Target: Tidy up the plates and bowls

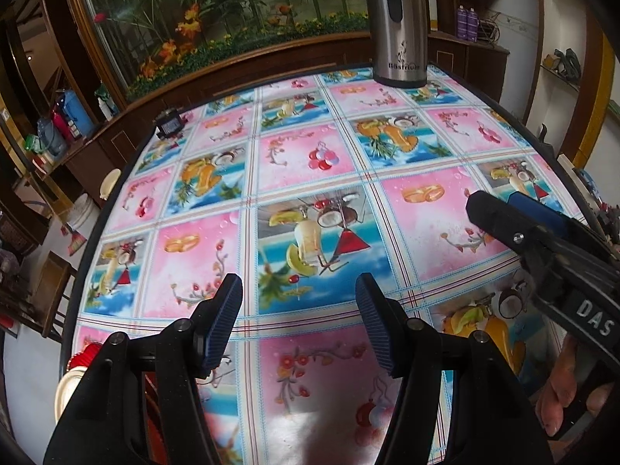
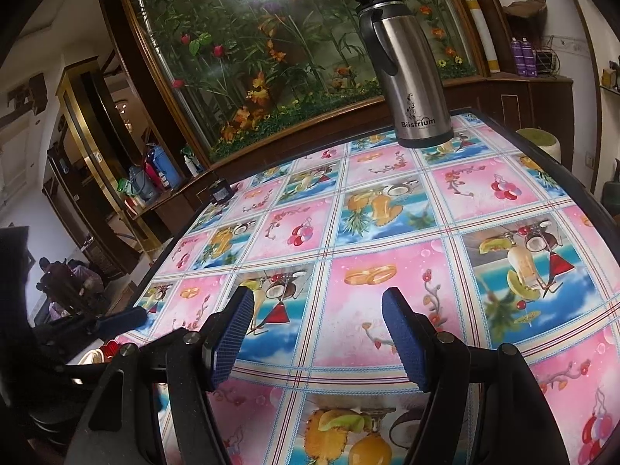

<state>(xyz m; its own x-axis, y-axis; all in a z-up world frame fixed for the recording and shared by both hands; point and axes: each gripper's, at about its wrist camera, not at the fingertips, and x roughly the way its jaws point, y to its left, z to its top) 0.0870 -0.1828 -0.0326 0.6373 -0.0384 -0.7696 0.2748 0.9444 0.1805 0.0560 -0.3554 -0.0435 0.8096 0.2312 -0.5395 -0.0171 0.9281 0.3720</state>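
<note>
My left gripper (image 1: 298,290) is open and empty, held above the table with the pink and blue fruit-print cloth (image 1: 310,155). My right gripper (image 2: 317,306) is open and empty over the same cloth (image 2: 387,232). The right gripper also shows at the right edge of the left wrist view (image 1: 500,209). A cream rim and a red ribbed thing (image 1: 79,356) peek out beside my left finger at the table's near left edge; they also show low left in the right wrist view (image 2: 102,350). I cannot tell whether they are plates or bowls.
A steel thermos jug (image 1: 399,27) stands at the table's far edge, also in the right wrist view (image 2: 410,73). A small dark jar (image 1: 169,124) sits at the far left corner. A glass case of artificial plants (image 2: 294,38) stands behind the table. Shelves stand to the right.
</note>
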